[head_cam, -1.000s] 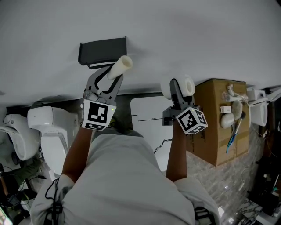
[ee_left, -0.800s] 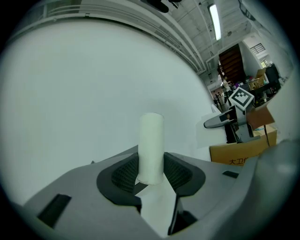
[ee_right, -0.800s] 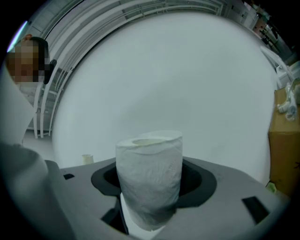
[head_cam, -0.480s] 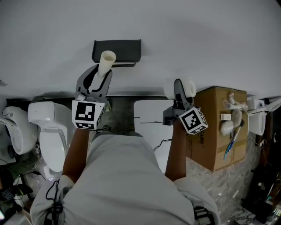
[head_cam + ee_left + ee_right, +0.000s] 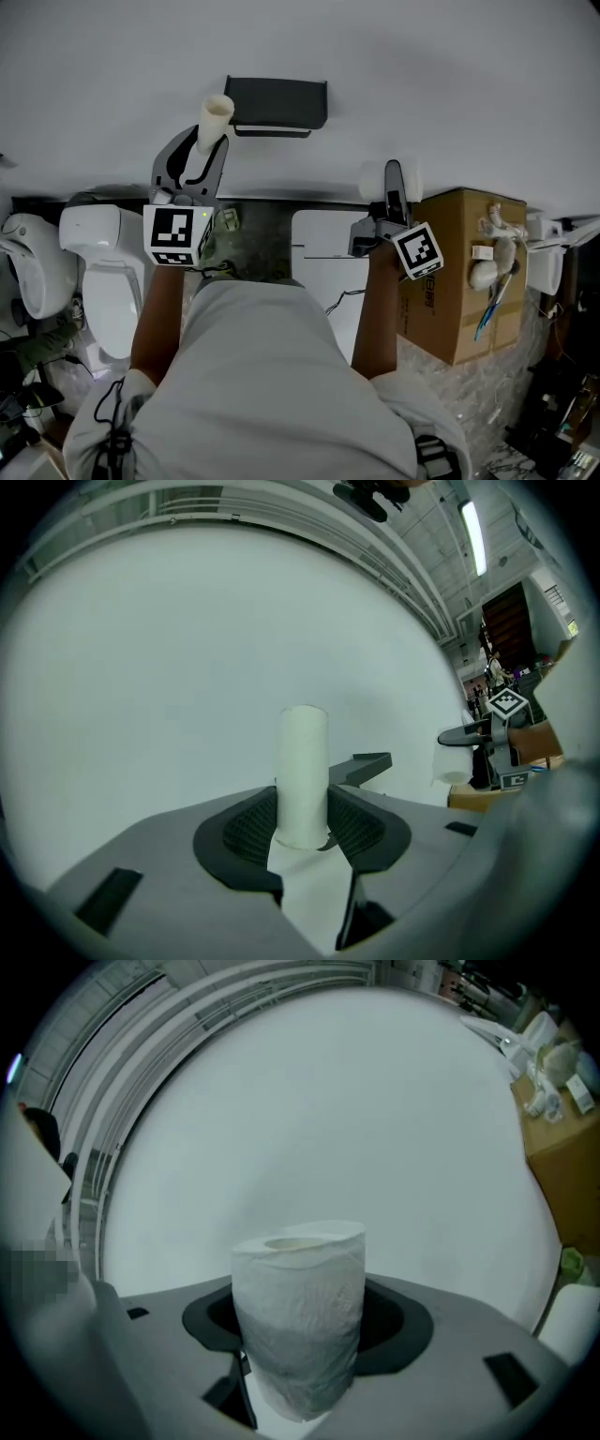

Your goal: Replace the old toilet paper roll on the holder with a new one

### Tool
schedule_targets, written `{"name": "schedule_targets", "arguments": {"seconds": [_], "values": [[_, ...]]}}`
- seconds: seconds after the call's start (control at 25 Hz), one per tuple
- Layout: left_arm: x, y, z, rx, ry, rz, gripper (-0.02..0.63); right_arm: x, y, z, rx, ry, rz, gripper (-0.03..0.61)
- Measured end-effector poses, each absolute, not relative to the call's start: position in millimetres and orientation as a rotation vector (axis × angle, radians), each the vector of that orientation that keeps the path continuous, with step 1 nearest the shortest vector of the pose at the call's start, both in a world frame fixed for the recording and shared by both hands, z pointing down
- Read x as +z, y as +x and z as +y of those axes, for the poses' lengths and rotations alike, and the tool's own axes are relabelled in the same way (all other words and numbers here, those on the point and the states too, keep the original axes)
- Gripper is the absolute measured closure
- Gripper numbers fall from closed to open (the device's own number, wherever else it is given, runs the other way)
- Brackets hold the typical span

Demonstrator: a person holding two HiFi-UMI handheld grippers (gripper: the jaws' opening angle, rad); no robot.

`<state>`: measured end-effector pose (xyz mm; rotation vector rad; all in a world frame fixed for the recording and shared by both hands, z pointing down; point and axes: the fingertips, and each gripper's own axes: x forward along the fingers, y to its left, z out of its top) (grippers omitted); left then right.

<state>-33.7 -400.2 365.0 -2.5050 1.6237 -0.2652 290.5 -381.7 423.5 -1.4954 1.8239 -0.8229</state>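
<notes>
Hidden: in the head view the right gripper [image 5: 397,187] covers most of the new roll [image 5: 300,1321].
Left gripper [image 5: 302,819]: jaws pinch the empty tube [image 5: 303,757], just left of the holder [image 5: 277,103] and apart from it.
Right gripper: jaws clamp the new roll, right of the holder.
Room: bare wall [image 5: 441,75] around the holder; cardboard box [image 5: 459,272] beside the right gripper.
</notes>
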Motion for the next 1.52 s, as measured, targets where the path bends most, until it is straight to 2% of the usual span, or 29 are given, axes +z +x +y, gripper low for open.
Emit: {"name": "schedule_targets", "arguments": {"seconds": [0.24, 0.88, 1.52], "values": [[362.7, -75.8, -398.6, -0.288, -2.462, 1.672, 0.428, 430.3, 264.0, -396.5, -0.984, -1.343, 1.611, 0.282], [372.6, -180.9, -388.3, -0.352, -2.349, 1.881, 0.428, 452.4, 188.3, -455.6, -1.122, -1.08, 1.338, 0.282], [383.2, -205.2, -378.4, -0.368, -2.342, 1.95, 0.428, 454.9, 142.3, -467.6, -1.189, -1.012, 1.342, 0.282]]}}
